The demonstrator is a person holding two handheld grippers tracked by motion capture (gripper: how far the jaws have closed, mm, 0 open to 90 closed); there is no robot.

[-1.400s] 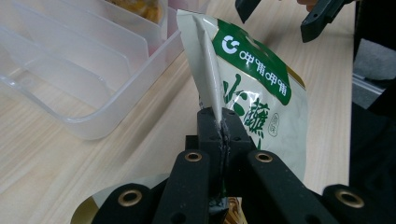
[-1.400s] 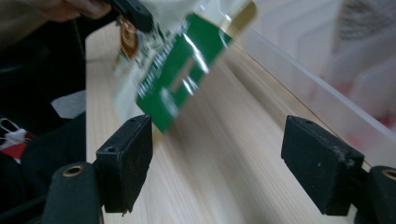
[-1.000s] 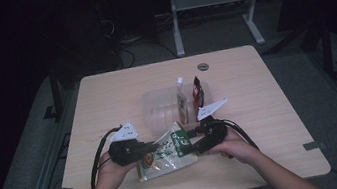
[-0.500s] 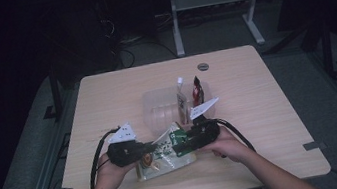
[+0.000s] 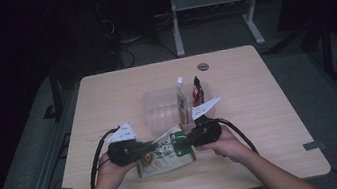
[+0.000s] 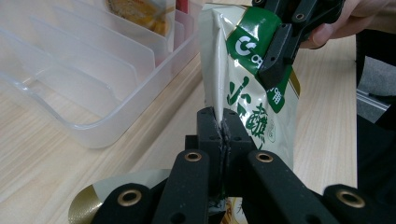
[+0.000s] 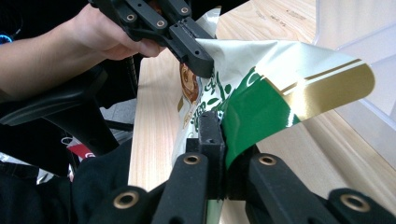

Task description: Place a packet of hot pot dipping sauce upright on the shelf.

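Lying near the front edge of the table in the high view, a green and cream snack pouch sits between the two hands, just in front of a clear plastic organiser in which two packets stand upright. The left gripper meets the pouch from the left and the right gripper from the right.

In the left gripper view, the left gripper has its jaws pressed together on a pale edge of the snack pouch, which rises upright from them; the right gripper bites the green top corner farther off. The clear plastic organiser lies to the left on the table.

In the right gripper view, the right gripper has just been closing its jaws, and they now pinch the green part of the snack pouch, whose gold-banded end curls away to the right. The left gripper clamps the opposite edge.
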